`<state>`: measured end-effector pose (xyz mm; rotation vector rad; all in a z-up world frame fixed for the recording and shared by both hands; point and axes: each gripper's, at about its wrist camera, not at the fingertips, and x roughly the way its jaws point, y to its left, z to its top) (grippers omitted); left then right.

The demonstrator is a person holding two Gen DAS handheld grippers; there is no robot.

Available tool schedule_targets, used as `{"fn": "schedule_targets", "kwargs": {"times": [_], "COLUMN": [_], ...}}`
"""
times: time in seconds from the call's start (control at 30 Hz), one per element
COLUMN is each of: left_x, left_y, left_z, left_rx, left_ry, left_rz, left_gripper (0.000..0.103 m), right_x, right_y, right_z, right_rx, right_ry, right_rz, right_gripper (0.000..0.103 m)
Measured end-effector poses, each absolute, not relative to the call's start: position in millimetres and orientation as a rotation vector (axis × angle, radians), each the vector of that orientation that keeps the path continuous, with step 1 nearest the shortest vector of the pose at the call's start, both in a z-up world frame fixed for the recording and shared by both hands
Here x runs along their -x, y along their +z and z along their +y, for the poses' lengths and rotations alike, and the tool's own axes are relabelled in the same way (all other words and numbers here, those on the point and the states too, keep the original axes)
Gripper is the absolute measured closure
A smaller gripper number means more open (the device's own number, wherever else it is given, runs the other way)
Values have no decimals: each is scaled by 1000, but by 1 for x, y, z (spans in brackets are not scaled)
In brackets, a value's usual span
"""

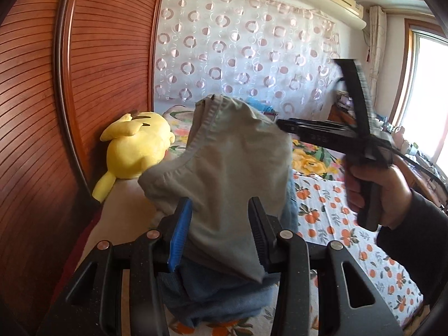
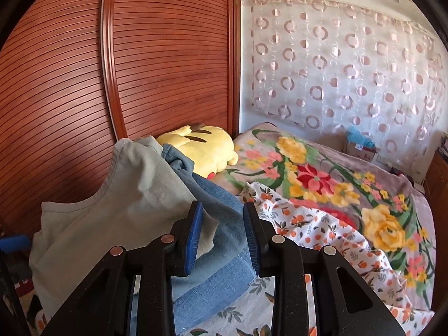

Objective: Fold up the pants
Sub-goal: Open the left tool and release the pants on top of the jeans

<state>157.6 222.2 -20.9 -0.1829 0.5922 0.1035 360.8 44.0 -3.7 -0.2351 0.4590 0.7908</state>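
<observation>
Left wrist: pants (image 1: 224, 173) bunched, grey-blue.

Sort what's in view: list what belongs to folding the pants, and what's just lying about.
For the job:
- jeans
- grey cloth lying on them
- left tongs
- right tongs

Lying about:
- yellow plush
- floral blanket
- orange-print sheet
</observation>
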Motion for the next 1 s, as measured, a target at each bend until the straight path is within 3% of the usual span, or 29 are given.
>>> {"fn": "schedule_targets", "kwargs": {"times": [0.47,0.63,0.73,0.8,0.93,1.0], "left_x": [-164,-165,-164,-163,-165,-166], "left_y": [-21,-20,-18,-17,-14,-14], "left_z": [201,172,156,144,122,110], "left_rx": [143,108,88,87,79,67], "left_ry": [91,48,33,10,-12,-20], "left_rz": [601,599,588,571,563,558], "left_gripper": [60,55,46,26,23,23], "right_x": [-303,-275,-262,-252,-230,-220], "right_y": [-8,-12,-13,-15,-17,-18], "right_z": [-16,-52,-72,-86,-113,-125], "right_rx": [187,158,150,144,130,123], "right_ry": [783,738,706,679,634,610], "right_rz": [449,451,457,458,462,464], "right_gripper": [72,72,72,72,72,66]}}
